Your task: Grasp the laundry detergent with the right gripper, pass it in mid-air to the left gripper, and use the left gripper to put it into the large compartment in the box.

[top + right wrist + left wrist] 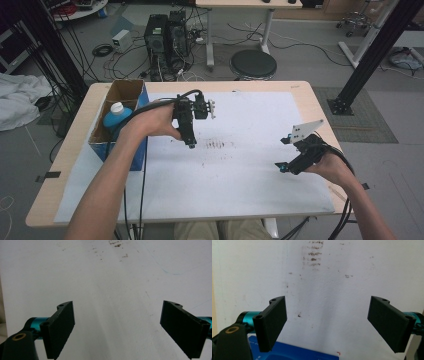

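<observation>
My left gripper (191, 144) hangs over the left middle of the white sheet (250, 175), just right of a cardboard box with a blue side (141, 150). In the left gripper view its jaws (329, 325) stand wide open with nothing between them, and a blue surface (294, 353) shows at the bottom edge. A blue bottle with a white cap (116, 116) stands inside the box. My right gripper (284, 154) rests low near the sheet's right edge, its jaws (117, 327) wide open over bare paper. Brown smudges (216, 145) mark the sheet between the two grippers.
The wooden table (305, 90) borders the sheet on all sides. Beyond the far edge stand a black stool (253, 64) and computer towers (165, 35) amid cables. A black frame post (370, 55) rises at the right.
</observation>
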Demonstrator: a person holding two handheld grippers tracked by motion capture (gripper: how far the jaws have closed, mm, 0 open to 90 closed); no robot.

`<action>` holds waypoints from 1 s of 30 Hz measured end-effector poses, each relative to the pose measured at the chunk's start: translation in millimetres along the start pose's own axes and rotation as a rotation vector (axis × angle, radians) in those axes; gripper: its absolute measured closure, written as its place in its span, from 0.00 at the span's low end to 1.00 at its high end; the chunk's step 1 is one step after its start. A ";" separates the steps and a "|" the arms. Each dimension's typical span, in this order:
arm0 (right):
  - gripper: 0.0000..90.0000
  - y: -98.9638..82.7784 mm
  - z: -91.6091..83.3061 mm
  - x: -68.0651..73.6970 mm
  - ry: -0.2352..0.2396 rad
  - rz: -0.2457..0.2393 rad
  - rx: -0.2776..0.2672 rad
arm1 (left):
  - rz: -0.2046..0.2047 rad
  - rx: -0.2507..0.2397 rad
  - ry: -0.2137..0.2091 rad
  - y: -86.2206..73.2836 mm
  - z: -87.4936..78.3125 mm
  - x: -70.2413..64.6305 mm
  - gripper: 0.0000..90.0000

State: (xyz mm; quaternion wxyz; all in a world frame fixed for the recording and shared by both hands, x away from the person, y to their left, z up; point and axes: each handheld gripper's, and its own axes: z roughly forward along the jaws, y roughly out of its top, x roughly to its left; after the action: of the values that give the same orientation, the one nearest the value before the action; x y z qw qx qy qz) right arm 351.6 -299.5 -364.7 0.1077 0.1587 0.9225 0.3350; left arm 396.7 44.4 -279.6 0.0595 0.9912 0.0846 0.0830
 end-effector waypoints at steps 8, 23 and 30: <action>0.13 9.0 -0.4 -0.7 -0.008 -0.020 0.007 | -0.002 0.006 -0.010 1.8 26.2 -8.2 0.18; 0.13 13.2 -2.8 1.0 -0.018 -0.026 0.008 | 0.001 0.004 -0.004 3.0 32.9 -14.0 0.18; 0.13 12.5 -0.6 1.4 -0.015 -0.029 0.013 | -0.001 -0.001 0.000 2.3 33.4 -14.4 0.18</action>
State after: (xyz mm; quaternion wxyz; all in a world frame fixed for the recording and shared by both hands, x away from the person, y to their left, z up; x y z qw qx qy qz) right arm 352.9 -290.3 -356.1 0.1183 0.1485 0.9261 0.3261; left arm 388.9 36.2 -314.3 0.0599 0.9911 0.0853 0.0830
